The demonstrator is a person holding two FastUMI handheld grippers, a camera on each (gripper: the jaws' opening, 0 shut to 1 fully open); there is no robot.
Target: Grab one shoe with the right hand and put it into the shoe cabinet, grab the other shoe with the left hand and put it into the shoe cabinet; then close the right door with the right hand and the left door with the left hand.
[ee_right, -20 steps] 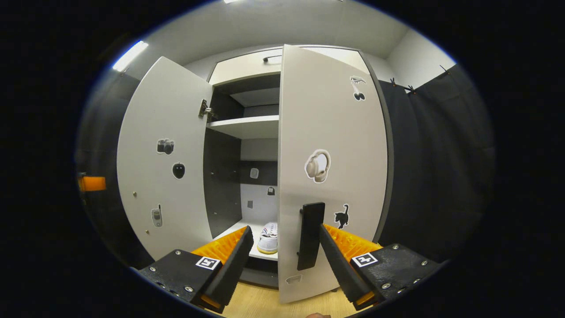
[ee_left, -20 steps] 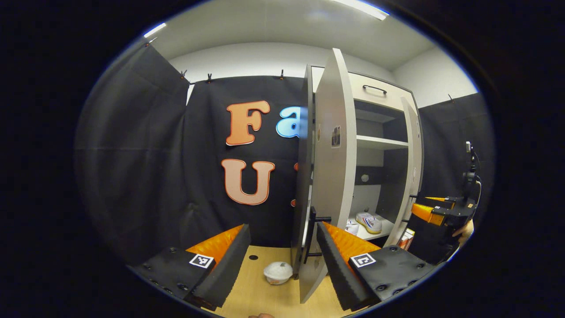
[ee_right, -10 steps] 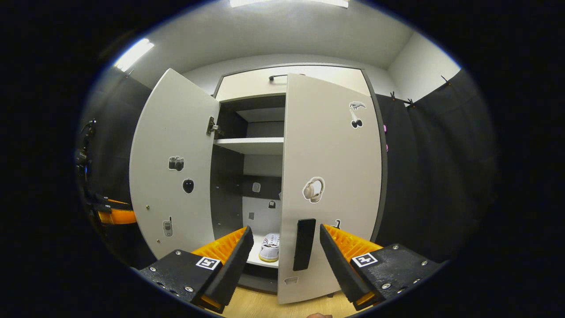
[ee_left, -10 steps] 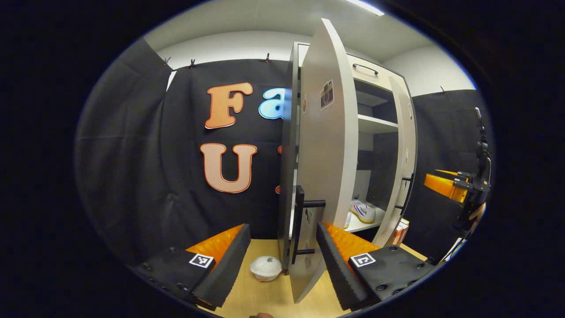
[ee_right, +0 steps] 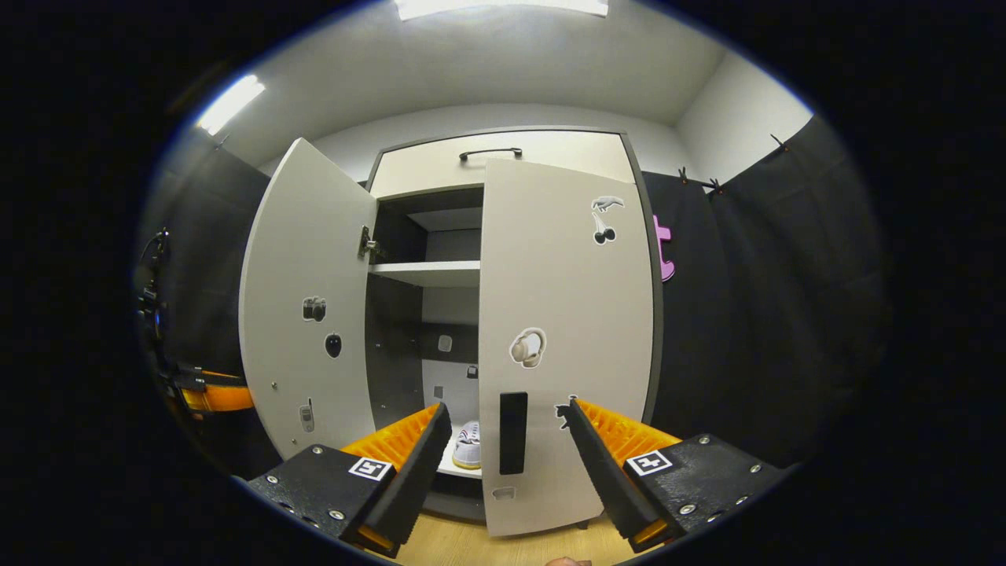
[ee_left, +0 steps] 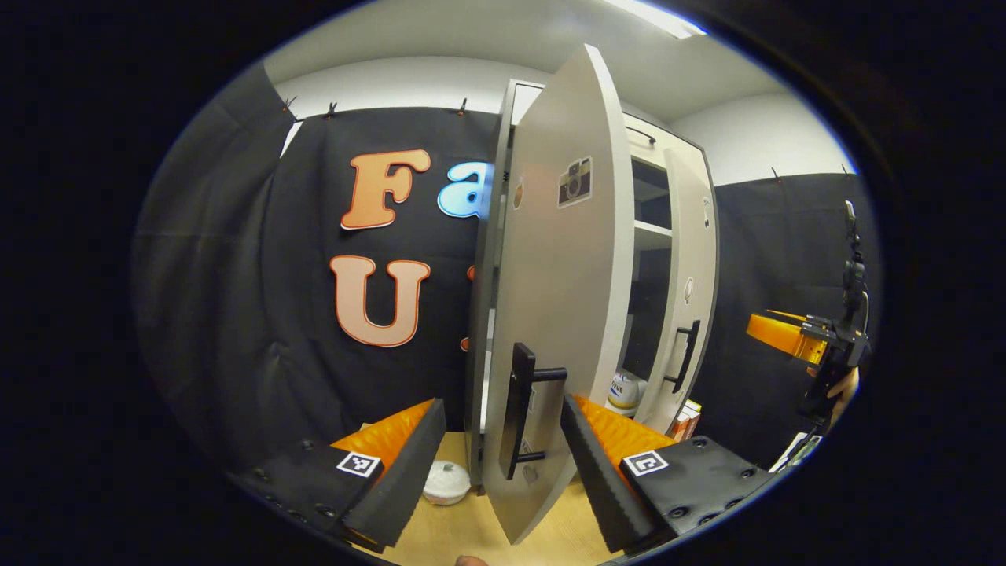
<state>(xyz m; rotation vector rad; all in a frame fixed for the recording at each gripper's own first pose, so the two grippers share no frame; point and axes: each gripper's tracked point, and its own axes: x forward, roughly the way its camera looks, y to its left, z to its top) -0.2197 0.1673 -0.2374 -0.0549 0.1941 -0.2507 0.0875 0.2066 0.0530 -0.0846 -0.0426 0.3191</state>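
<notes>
The cabinet [ee_right: 503, 165] is seen with a shoe [ee_right: 469, 445] lying on its bottom shelf. The right door [ee_right: 562, 346] is nearly shut; the left door [ee_left: 550, 314] is ajar. Both the right gripper [ee_right: 503, 464] and the left gripper [ee_left: 499, 464] are held open, gripping nothing. The doors are judged stiff, light, hinge-swung, best taken at the handle [ee_left: 519, 409].

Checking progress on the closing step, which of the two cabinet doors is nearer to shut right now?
The right door, the one bearing the headphones sticker; the left door, with the camera sticker, stands swung wide.
</notes>
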